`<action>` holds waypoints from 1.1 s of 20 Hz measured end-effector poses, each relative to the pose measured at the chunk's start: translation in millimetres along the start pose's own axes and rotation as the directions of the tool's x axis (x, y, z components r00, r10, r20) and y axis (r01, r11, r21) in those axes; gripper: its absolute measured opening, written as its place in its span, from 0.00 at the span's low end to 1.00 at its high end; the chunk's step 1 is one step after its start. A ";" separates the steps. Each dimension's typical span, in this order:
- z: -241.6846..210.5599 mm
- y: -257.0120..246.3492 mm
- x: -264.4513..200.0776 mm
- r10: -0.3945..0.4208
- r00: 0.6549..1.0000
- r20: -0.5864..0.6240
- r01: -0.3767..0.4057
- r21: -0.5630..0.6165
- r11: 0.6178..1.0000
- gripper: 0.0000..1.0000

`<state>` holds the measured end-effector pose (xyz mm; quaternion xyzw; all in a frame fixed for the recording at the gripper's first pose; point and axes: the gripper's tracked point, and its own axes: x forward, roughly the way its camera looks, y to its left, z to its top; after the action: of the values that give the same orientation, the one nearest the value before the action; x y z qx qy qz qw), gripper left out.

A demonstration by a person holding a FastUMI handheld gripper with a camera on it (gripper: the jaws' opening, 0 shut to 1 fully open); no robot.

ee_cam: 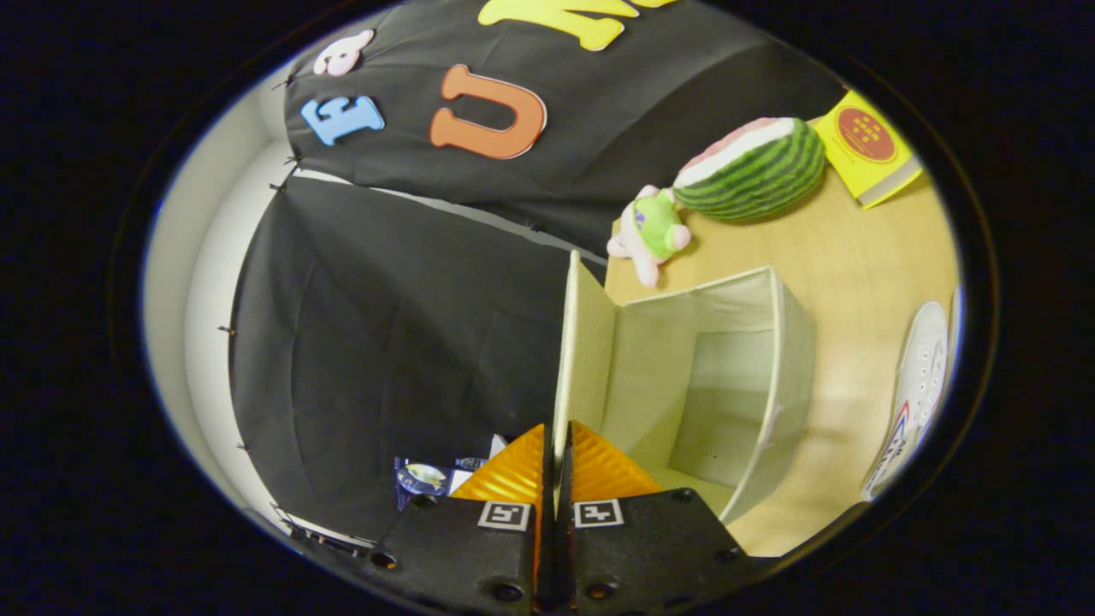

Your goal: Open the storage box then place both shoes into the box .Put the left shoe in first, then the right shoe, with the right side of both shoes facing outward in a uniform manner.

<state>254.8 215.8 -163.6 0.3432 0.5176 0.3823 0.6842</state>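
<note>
A: How is the claw (556, 453) set?
B: Its 2 orange fingers (513, 470) are pinched on the cream lid flap (586, 342).
A: And the storage box (770, 376)?
B: Pale fabric, opened, empty, seen just beyond on the desk (855, 265); 1 white shoe (920, 385) is beside it.

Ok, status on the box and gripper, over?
Gripper shut on the lid, lid swung up. Box open, nothing in it. One white shoe on the table beyond the box. Plush toy and watermelon behind, not in the way.
</note>
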 end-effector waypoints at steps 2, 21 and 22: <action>4.5 12.8 14.3 0.002 1.000 0.030 -0.002 -0.022 1.000 0.05; -43.4 56.2 135.0 -0.151 0.987 0.047 0.158 -0.274 0.949 0.75; -42.9 47.5 130.1 -0.174 0.983 0.049 0.181 -0.275 0.944 0.86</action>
<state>227.5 355.8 -190.3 0.2000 0.4793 0.3840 0.7635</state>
